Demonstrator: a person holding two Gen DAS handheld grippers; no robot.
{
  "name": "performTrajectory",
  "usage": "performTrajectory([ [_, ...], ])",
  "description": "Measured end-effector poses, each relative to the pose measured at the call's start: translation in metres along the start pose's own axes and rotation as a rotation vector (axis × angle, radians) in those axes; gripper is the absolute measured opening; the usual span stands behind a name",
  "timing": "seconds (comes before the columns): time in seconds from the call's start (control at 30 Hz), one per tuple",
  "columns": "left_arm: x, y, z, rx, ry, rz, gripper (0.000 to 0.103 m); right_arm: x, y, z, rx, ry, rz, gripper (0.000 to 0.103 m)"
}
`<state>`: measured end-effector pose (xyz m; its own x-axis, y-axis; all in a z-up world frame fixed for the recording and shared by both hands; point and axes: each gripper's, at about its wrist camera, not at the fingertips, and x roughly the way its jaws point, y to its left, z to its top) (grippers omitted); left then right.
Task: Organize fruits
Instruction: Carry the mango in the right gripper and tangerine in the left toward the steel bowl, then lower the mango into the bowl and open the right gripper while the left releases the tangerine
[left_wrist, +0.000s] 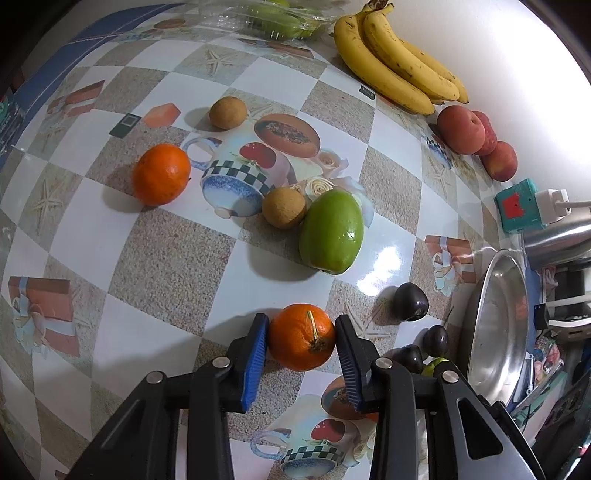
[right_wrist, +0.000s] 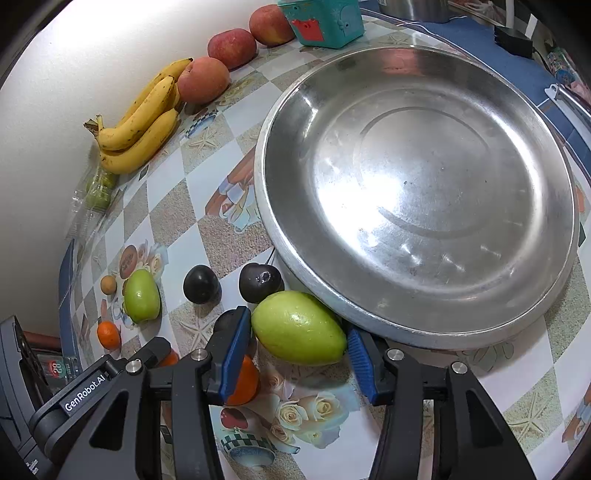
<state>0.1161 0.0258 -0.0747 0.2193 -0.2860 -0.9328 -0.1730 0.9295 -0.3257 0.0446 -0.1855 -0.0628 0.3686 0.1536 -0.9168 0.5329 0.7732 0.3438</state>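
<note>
Bananas (right_wrist: 142, 122) and peaches (right_wrist: 203, 85) line the wall behind the pan (right_wrist: 413, 332).

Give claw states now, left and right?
Left claw: closed on the orange.
Right claw: around the green fruit, contact unclear.

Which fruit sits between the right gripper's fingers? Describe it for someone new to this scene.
Find the big steel dish. Just off its near-left rim lies a large green fruit, between the right gripper pads. It is bigger than the dark plums beside it and nearer the dish than the other green fruit.
</note>
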Motion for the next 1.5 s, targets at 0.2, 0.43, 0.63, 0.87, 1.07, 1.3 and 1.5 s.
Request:
performTrajectory([
  [0.2,-0.004,0.004,-0.002,-0.005,-0.001,-0.002,0.039,-0.007,0.004,0.000,-0.013,-0.009,0.028,0.052],
  [0.43,-0.018,0.005,0.000,-0.008,-0.038,-0.002,0.039,-0.022,0.014,-0.003,-0.034,-0.029,0.075,0.052],
  [0.63,-0.033,0.001,0.002,0.002,-0.083,-0.014,0.039,-0.043,0.027,-0.002,-0.086,-0.094,0.091,0.052],
  [0.87,-0.030,-0.026,-0.001,0.062,-0.081,-0.002,0.039,-0.050,0.023,0.008,-0.090,-0.116,0.072,0.052],
  [1.07,-0.033,-0.068,-0.002,0.150,-0.100,-0.040,0.039,-0.057,0.001,0.023,-0.033,-0.149,0.044,0.052],
  [1.3,-0.023,-0.126,-0.011,0.279,-0.086,-0.097,0.039,-0.064,-0.039,0.043,0.080,-0.181,0.007,0.052],
  [1.5,-0.015,-0.169,-0.022,0.384,-0.089,-0.113,0.039,-0.068,-0.073,0.059,0.172,-0.193,-0.022,0.053],
])
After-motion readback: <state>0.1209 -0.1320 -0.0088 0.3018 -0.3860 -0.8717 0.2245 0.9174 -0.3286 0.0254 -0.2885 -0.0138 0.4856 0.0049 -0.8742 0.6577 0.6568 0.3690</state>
